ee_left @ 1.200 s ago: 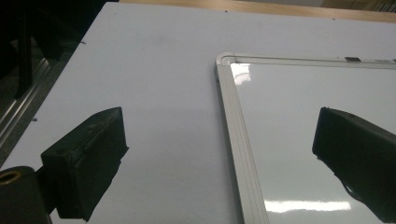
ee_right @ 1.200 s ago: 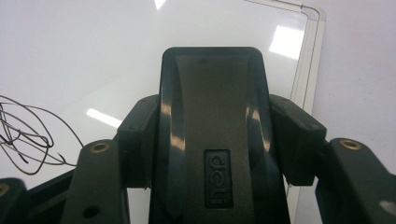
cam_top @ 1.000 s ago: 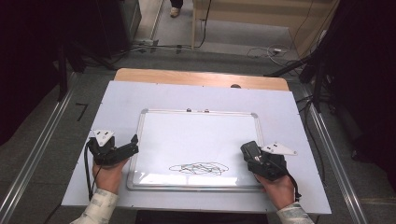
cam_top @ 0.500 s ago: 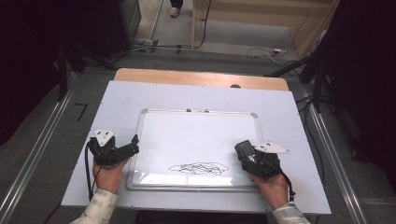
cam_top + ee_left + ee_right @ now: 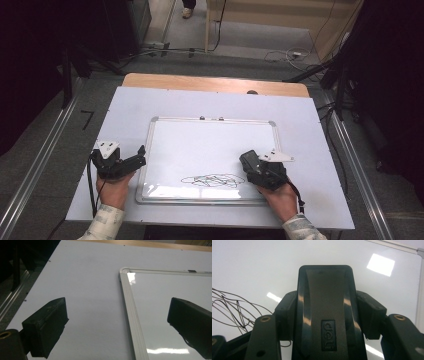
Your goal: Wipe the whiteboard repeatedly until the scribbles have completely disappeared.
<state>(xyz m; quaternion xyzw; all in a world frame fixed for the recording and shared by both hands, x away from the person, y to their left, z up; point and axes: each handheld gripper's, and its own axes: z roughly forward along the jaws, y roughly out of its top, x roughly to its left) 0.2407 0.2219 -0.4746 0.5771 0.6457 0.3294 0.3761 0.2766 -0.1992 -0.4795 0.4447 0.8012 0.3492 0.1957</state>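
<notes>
Here the right gripper (image 5: 248, 161) clamps a black eraser (image 5: 325, 312) low over the whiteboard (image 5: 210, 150), the left gripper (image 5: 135, 160) open.

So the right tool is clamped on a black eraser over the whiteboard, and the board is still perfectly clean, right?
Not quite clean. The right tool is indeed clamped on the black eraser over the whiteboard, but a black scribble sits near the board's near edge, just left of the eraser. The high view shows it plainly.

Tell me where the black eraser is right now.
The black eraser is clamped between the jaws of the right gripper, at the lower right of the whiteboard in the high view, just right of the scribble.
</notes>
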